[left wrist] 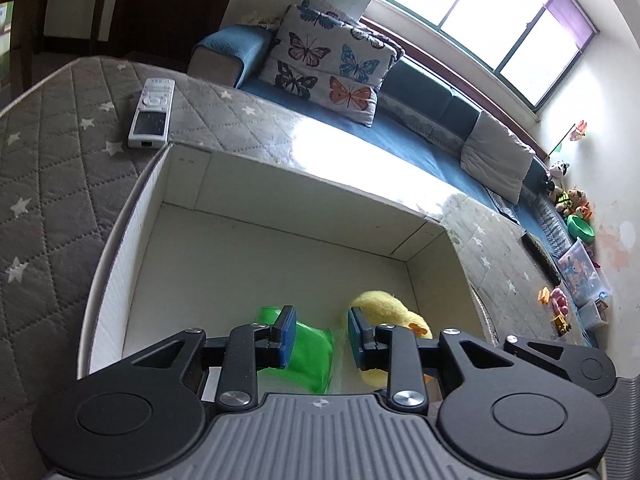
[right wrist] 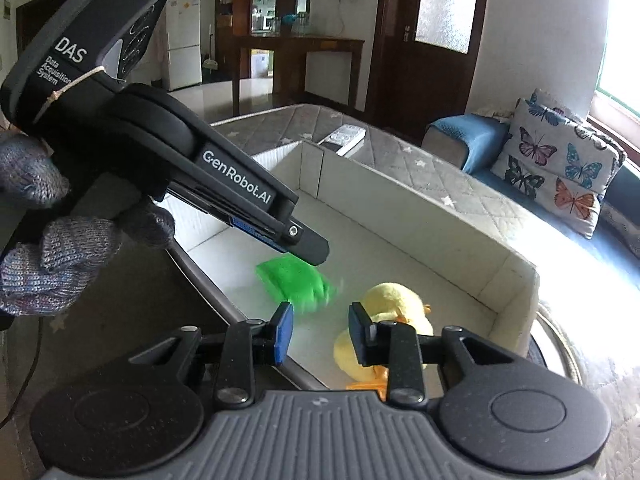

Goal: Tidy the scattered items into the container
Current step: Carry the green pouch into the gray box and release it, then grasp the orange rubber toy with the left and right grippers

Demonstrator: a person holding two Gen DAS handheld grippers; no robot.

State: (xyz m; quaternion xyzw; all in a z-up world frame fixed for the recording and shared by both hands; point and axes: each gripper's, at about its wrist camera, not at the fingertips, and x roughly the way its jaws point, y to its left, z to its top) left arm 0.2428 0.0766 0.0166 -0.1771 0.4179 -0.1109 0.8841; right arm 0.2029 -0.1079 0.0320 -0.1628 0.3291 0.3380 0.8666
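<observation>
Green bag (right wrist: pixel 298 280) and yellow duck (right wrist: pixel 386 312) lie in the box (left wrist: pixel 280 200), both grippers, left (left wrist: pixel 322 334) and right (right wrist: pixel 320 332), gaping empty above, so you lift clear gently; the remote (left wrist: pixel 152 114) sits outside on the mattress (left wrist: pixel 52 168).

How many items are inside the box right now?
2: a green packet under the left gripper, and a yellow plush duck beside it. The grippers may hide more.

Both wrist views close above the white box (left wrist: pixel 280 216) (right wrist: pixel 400 192) (shared), facing sofa (left wrist: pixel 420 148) and doorway
</observation>
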